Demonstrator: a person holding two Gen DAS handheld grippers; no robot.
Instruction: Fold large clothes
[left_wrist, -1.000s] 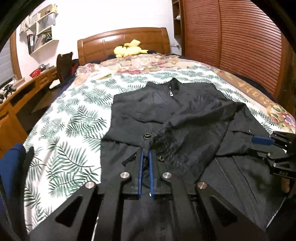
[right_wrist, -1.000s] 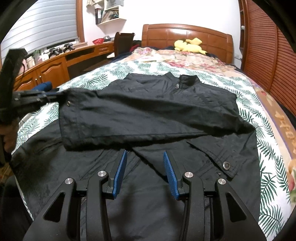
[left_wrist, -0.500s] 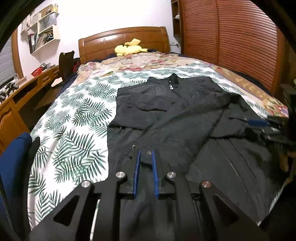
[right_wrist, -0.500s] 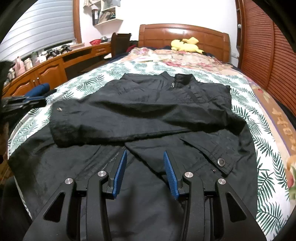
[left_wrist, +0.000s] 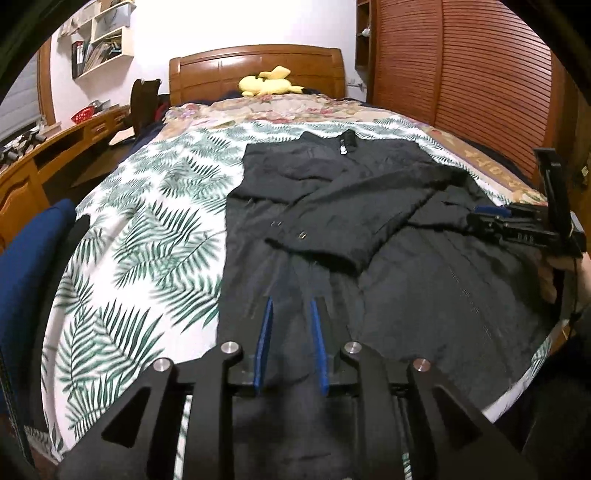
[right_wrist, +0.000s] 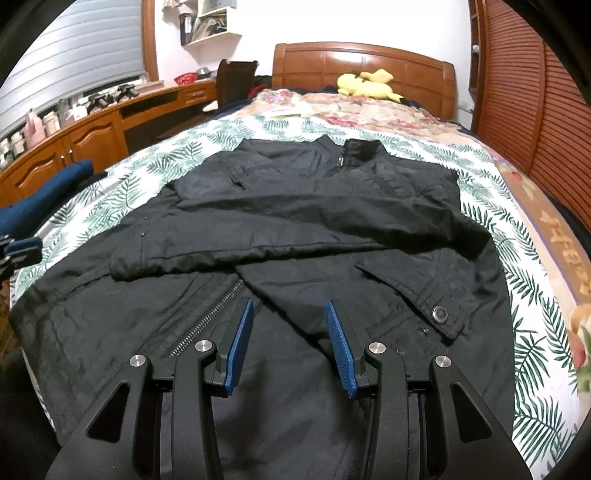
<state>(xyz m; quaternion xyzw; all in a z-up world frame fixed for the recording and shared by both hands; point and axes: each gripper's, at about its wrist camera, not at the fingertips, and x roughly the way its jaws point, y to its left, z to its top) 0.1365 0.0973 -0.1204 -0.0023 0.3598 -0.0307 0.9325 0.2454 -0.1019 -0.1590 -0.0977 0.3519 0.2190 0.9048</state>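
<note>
A large black jacket (left_wrist: 406, 258) lies front-up on the bed, collar toward the headboard. Both sleeves are folded across its chest; the upper sleeve (right_wrist: 295, 236) runs from the right shoulder to a cuff at the left. My left gripper (left_wrist: 290, 302) is open and empty above the jacket's lower left part. My right gripper (right_wrist: 290, 306) is open and empty above the lower front, near the zipper (right_wrist: 210, 314). It also shows in the left wrist view (left_wrist: 491, 214) at the jacket's right edge.
The bed has a palm-leaf sheet (left_wrist: 147, 240), a floral cover (right_wrist: 369, 110), a wooden headboard (left_wrist: 258, 66) and a yellow plush toy (left_wrist: 266, 85). A wooden desk (right_wrist: 92, 136) and blue chair (left_wrist: 26, 266) stand left. Slatted wardrobe doors (left_wrist: 461, 74) stand right.
My left gripper has let go of the sleeve cuff, opened and drawn back toward the hem. The sleeve now lies flat across the chest. The right gripper stayed open.
</note>
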